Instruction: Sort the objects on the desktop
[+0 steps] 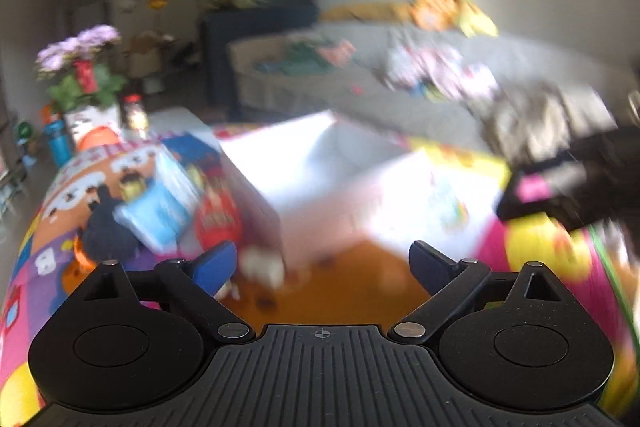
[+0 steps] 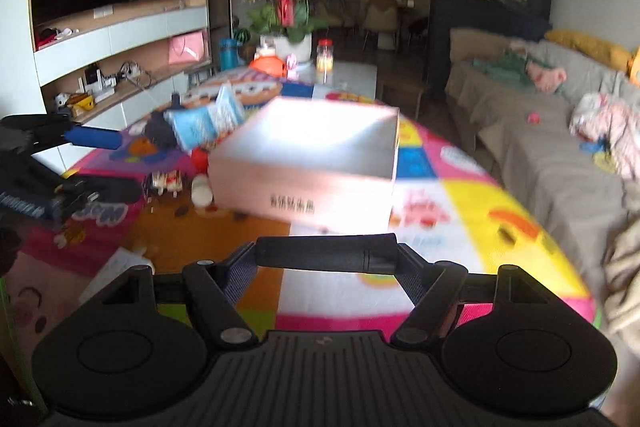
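Both grippers hung above a low table covered by a bright patchwork cartoon cloth (image 2: pixel 452 183). Across the right gripper (image 2: pixel 326 259), a black cylindrical object like a thick marker (image 2: pixel 326 254) lay crosswise, clamped end to end between the blue-padded fingers (image 2: pixel 240 277). In its own view the left gripper (image 1: pixel 322 261) stood spread wide with nothing between its fingers, over an orange patch of the cloth; the same gripper showed at the left edge of the right wrist view (image 2: pixel 96 163), also parted.

Largest on the cloth was a square, open pale cardboard box (image 2: pixel 308 171) with dark printed characters on its near wall, sitting near the middle of the table and just ahead of both grippers. Left of the box lay a light-blue plastic packet (image 2: pixel 204 121), beside a dark plush toy (image 2: pixel 158 131). A red rounded item (image 1: pixel 218 219) sat against the box's left wall; the blur made it hard to say what it was. Smaller still, a little white and red toy vehicle (image 2: pixel 166 183) and a small white bottle lying on its side (image 2: pixel 201 190) rested near the box's front left corner. At the table's far end stood a white pot of pink orchids (image 2: pixel 286 7).
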`<state>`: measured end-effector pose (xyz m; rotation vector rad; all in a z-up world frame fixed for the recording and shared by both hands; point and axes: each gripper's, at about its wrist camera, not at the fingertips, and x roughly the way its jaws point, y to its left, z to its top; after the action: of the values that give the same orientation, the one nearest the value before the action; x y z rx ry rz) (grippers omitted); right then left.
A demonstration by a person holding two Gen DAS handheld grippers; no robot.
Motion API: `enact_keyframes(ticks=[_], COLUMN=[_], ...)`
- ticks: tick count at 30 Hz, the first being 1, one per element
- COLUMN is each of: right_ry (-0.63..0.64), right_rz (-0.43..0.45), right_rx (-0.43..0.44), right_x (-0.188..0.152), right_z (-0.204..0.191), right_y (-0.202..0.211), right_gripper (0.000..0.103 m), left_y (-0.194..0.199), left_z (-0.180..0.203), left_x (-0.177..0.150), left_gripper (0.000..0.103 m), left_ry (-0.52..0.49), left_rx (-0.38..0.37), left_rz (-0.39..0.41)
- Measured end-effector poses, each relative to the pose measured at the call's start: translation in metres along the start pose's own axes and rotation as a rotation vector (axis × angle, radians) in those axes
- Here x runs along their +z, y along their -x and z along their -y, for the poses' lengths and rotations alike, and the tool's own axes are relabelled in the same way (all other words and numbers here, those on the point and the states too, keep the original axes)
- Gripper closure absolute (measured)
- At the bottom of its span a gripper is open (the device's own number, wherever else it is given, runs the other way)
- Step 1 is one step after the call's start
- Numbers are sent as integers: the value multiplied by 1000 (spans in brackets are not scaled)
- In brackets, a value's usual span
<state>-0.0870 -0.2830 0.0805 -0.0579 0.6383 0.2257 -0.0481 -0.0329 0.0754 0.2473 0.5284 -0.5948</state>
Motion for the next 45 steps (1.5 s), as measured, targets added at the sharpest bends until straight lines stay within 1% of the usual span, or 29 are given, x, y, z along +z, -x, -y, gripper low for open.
enact_keyframes(ticks=[2, 3, 5, 6, 8, 11, 12, 14, 15, 18, 21, 22, 23, 24, 25, 27, 30, 35, 36, 37, 38, 39, 41, 42, 43, 44, 45], right_ry=[-27, -27, -12, -5, -5, -26, -33, -43, -48, -64, -81, -97, -114, -129, -139, -154, -178, -289, -312, -332, -346, -357, -369, -370, -369, -365, -362], right_rz=[-40, -51, -62, -64, -62, -55, -51, -38, -35, -39, -57, -47, -35, -32, -33, -30, -25, 0, 7, 13, 20, 27, 36, 37, 36, 35, 34], right_rx=[29, 35, 34, 30, 22, -3, -8, -15, -14, -20, -35, -36, -42, -46, -47, -51, -59, -76, -83, -89, -94, -98, -102, -103, -105, -108, -110], right_x=[-12, -17, -25, -28, -30, -29, -28, -30, -31, -37, -43, -43, -43, -43, -44, -44, -45, -47, -48, -49, -49, -50, -51, -51, -50, -50, -50], right_z=[-4, -7, -15, -19, -21, -21, -22, -22, -22, -22, -21, -19, -16, -14, -13, -10, -7, 9, 12, 15, 17, 18, 19, 19, 19, 18, 17], right_y=[-12, -17, -27, -31, -39, -50, -53, -55, -55, -57, -61, -60, -59, -59, -59, -59, -58, -56, -55, -54, -53, -52, -51, -52, -52, -53, -53], right_gripper=[29, 29, 29, 29, 29, 28, 25, 23, 22, 20, 20, 18, 14, 14, 14, 13, 13, 13, 13, 13, 12, 11, 8, 7, 7, 7, 7], left_y=[2, 2, 3, 4, 7, 6, 4, 2, 0, -1, -2, -4, -5, -6, -6, -6, -11, -21, -21, -20, -18, -18, -20, -22, -25, -28, -32], left_z=[4, 5, 3, 4, 8, 17, 20, 21, 20, 12, 5, 3, 1, -2, -3, 0, 11, 28, 32, 35, 38, 40, 44, 44, 44, 43, 42], left_x=[-22, -32, -47, -53, -58, -63, -64, -65, -66, -68, -67, -67, -66, -64, -63, -60, -54, -38, -36, -34, -33, -32, -35, -36, -37, -37, -36], left_gripper=[6, 6, 6, 6, 6, 6, 6, 6, 6, 4, 3, 3, 4, 4, 4, 4, 4, 4, 4, 4, 4, 3, 3, 3, 2, 2, 2], left_ry=[-29, -25, 16, 38, 55, 31, 26, 22, 24, 38, 32, 30, 45, 68, 92, 134, 148, 176, 173, 157, 130, 98, 30, 7, -4, -6, -7], left_rx=[-1, 2, -14, -28, -49, -55, -46, -18, 9, 105, 242, 274, 282, 266, 219, 92, -47, -219, -245, -250, -230, -179, -29, 29, 64, 73, 64], left_rz=[-87, -127, -189, -205, -214, -232, -243, -259, -265, -268, -251, -242, -239, -238, -235, -228, -218, -151, -141, -130, -119, -112, -104, -104, -108, -113, -114])
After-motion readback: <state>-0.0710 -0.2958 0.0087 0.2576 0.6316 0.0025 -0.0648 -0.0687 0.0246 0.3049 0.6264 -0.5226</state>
